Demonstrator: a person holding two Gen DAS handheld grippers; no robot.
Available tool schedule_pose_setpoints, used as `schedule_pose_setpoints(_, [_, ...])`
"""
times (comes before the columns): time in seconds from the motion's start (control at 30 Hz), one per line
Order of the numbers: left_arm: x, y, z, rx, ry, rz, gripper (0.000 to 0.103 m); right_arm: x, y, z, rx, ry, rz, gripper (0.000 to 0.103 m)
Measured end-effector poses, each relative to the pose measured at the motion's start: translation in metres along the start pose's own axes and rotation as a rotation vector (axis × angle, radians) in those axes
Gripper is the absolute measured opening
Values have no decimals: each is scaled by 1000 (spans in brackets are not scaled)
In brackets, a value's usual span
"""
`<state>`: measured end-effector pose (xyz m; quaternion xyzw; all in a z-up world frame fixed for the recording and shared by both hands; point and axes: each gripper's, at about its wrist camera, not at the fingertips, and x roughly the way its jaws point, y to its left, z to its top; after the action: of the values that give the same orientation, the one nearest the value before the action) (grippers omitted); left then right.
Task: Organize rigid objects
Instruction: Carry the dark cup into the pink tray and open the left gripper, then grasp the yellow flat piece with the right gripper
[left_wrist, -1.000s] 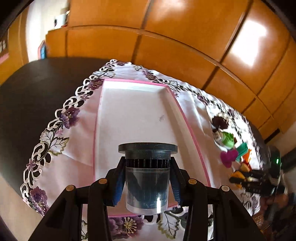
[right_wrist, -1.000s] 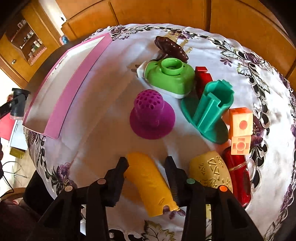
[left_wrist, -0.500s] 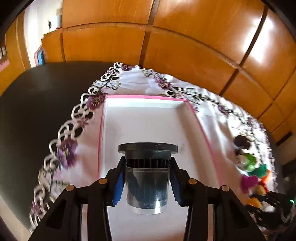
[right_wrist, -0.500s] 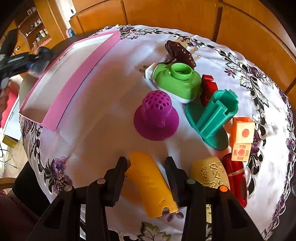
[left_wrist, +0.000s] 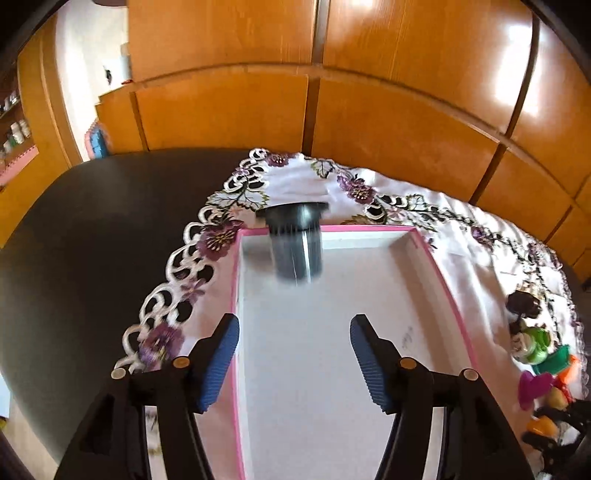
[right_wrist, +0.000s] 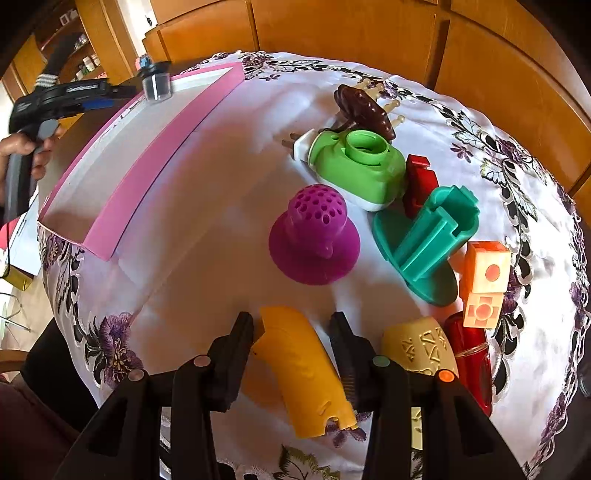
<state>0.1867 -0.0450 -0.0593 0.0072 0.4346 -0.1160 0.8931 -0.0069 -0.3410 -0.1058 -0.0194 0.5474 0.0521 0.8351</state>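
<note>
Two grippers: left gripper opening, nothing between — dark jar upright, blurred, in the tray; right gripper clasps a yellow piece pointing forward.

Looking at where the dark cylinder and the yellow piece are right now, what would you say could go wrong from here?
1. The left gripper is opening with nothing between its pads; the dark cylinder shows blurred near the far end of the pink tray, so it may tip or roll.
2. The right gripper straddles the curved yellow piece at an angle, so it could twist when lifted.
3. The patterned yellow piece sits close and might get knocked.
</note>
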Motion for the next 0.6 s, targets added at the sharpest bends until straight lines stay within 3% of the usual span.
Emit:
schedule_pose_setpoints(0.37, [-74, -14, -74, -40, -50, -7, 68, 0, 0, -1, -12, -7, -12, 43])
schedule_pose_setpoints(0.6, [-108, -18, -95, -45, -105, 36, 75, -3, 2, -2, 5, -13, -27, 43])
